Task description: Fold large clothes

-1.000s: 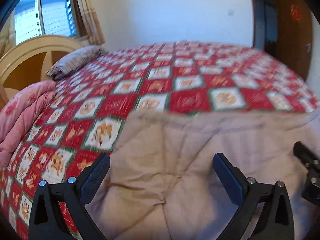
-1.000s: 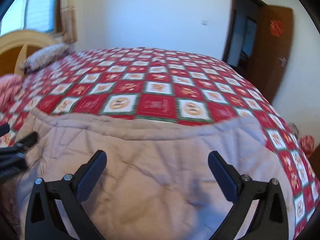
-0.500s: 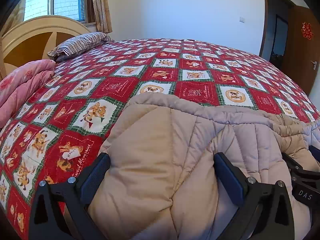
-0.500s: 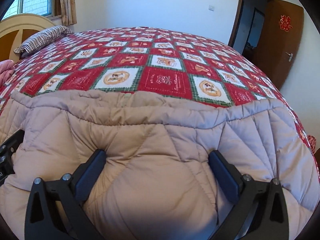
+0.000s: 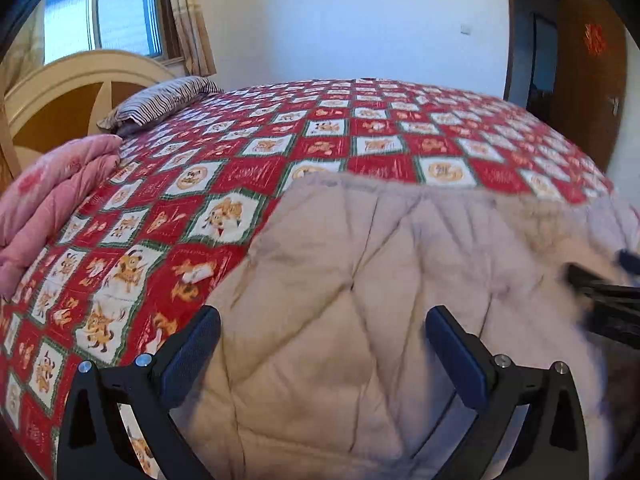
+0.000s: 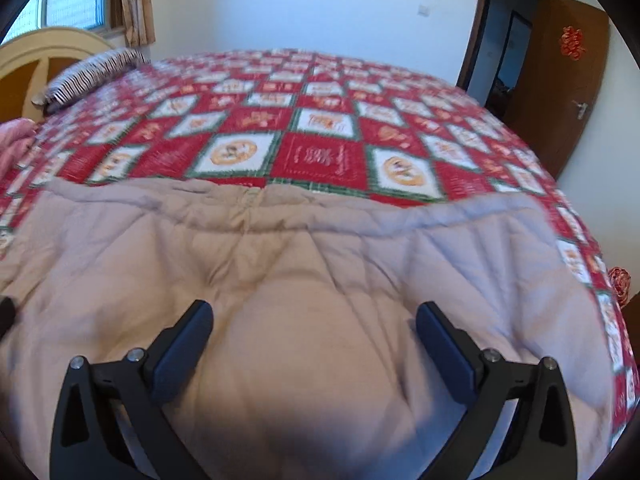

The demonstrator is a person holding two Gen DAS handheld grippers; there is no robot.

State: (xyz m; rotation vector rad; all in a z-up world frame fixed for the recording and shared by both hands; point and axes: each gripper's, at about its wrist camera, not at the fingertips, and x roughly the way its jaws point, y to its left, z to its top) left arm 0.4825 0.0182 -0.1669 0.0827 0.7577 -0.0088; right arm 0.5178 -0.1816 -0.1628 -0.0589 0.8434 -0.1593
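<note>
A beige quilted padded coat (image 5: 380, 288) lies spread on the bed's near side; it also fills the lower part of the right wrist view (image 6: 312, 280). My left gripper (image 5: 320, 344) is open, its jaws wide apart over the coat's left part near its left edge. My right gripper (image 6: 314, 338) is open, jaws wide apart over the coat's middle, a puffed bulge between them. The right gripper's black body (image 5: 604, 296) shows at the right edge of the left wrist view. Neither gripper holds fabric.
The bed has a red and white checked cover (image 5: 360, 148). A folded pink quilt (image 5: 48, 200) and a striped pillow (image 5: 160, 104) lie at the left by the headboard (image 5: 60, 96). A brown door (image 6: 560, 80) stands open at the right.
Both views have pulled back and risen a little from the coat. The coat lies flatter and more spread than half a second ago. Both grippers stay open.
</note>
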